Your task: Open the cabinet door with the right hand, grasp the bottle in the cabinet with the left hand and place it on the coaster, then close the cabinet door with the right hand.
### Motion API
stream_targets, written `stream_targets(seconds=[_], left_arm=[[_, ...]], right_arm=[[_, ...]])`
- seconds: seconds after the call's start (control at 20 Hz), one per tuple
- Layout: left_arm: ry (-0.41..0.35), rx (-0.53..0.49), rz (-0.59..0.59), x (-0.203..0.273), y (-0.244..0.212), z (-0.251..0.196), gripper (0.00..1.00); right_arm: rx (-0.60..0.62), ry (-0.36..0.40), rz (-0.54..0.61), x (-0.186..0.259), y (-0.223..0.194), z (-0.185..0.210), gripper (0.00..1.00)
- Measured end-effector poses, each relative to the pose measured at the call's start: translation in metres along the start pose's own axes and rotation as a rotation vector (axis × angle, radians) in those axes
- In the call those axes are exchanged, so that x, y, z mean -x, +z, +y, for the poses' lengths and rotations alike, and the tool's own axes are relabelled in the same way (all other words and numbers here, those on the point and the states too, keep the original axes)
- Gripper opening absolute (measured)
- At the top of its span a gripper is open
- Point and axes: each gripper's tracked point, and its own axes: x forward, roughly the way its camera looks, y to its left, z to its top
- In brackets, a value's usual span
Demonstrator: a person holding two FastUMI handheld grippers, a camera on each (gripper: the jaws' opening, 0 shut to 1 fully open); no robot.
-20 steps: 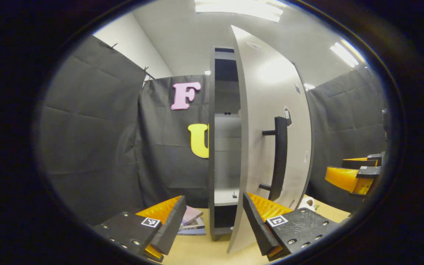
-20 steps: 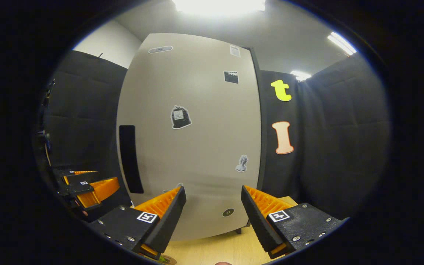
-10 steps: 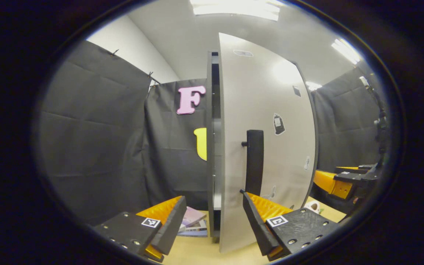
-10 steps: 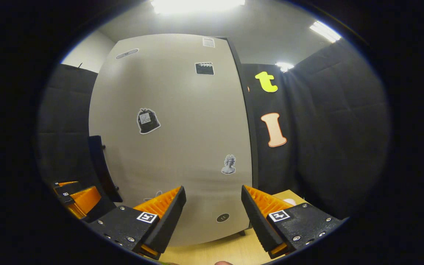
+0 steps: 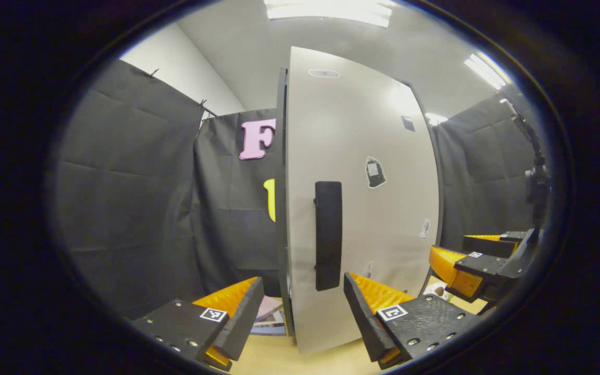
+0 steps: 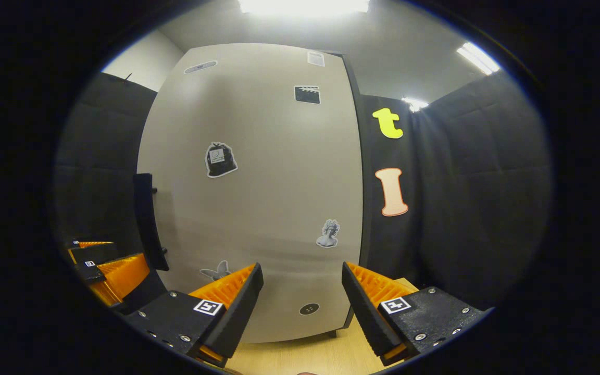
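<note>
The grey cabinet door stands against the dark cabinet frame, and its inside is hidden. The door's black handle is straight ahead of my left gripper, which is open, holds nothing and is short of the door. In the right gripper view the same door stands close in front, with the handle at its left edge. My right gripper is open and holds nothing, its fingers near the door's lower part. The right gripper appears at the right of the left gripper view.
The cabinet stands on a light wooden table. Some flat books lie left of the cabinet base. A small white object sits on the table beside the right gripper. The left gripper shows left of the handle.
The door has swung from ajar to against the frame, hiding the shelves inside. The right gripper moved in toward the door. Both grippers stayed open.
</note>
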Motion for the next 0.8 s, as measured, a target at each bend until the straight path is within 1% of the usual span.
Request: stream_targets(seconds=[0.05,0.1,0.15,0.2,0.25,0.4,0.45,0.5,0.55,0.65,0.7,0.75,0.8], left_arm=[[-0.002,0.0,-0.012,-0.006,0.005,-0.002,0.85],[-0.001,-0.002,-0.018,-0.012,0.009,-0.003,0.85],[-0.003,-0.001,-0.025,-0.013,0.011,-0.005,0.92],[-0.003,0.002,-0.031,-0.015,0.014,-0.007,0.85],[-0.003,0.003,-0.033,-0.015,0.012,-0.01,0.92],[-0.01,-0.003,-0.038,-0.019,0.016,-0.019,0.92],[-0.01,-0.008,-0.044,-0.02,0.018,-0.02,0.92],[-0.012,-0.013,-0.049,-0.022,0.02,-0.022,0.88],[-0.011,-0.014,-0.052,-0.022,0.019,-0.023,0.92],[-0.021,-0.004,-0.044,-0.026,0.017,-0.027,0.92],[-0.025,-0.001,-0.039,-0.026,0.016,-0.029,0.88],[-0.03,-0.002,-0.032,-0.028,0.014,-0.032,0.92],[-0.032,-0.004,-0.03,-0.029,0.014,-0.032,0.92]], right_arm=[[-0.004,-0.003,0.007,0.0,-0.003,-0.002,0.94],[-0.006,-0.002,0.014,0.0,-0.004,-0.004,0.94],[-0.012,0.002,0.02,-0.001,-0.006,-0.005,0.94],[-0.015,0.003,0.025,-0.001,-0.007,-0.007,0.94],[-0.015,0.004,0.025,0.0,-0.007,-0.008,0.94],[-0.008,0.006,0.025,-0.001,-0.008,-0.008,0.94],[-0.006,0.009,0.025,-0.001,-0.008,-0.007,0.92],[-0.005,0.015,0.025,-0.001,-0.008,-0.006,0.94],[-0.005,0.02,0.023,-0.001,-0.008,-0.004,0.94],[-0.002,0.032,0.017,0.001,-0.006,-0.001,0.94],[0.002,0.037,0.012,0.002,-0.004,0.0,0.94],[0.005,0.039,0.008,0.001,-0.004,0.001,0.94],[0.009,0.041,0.007,0.002,-0.004,0.002,0.94]])
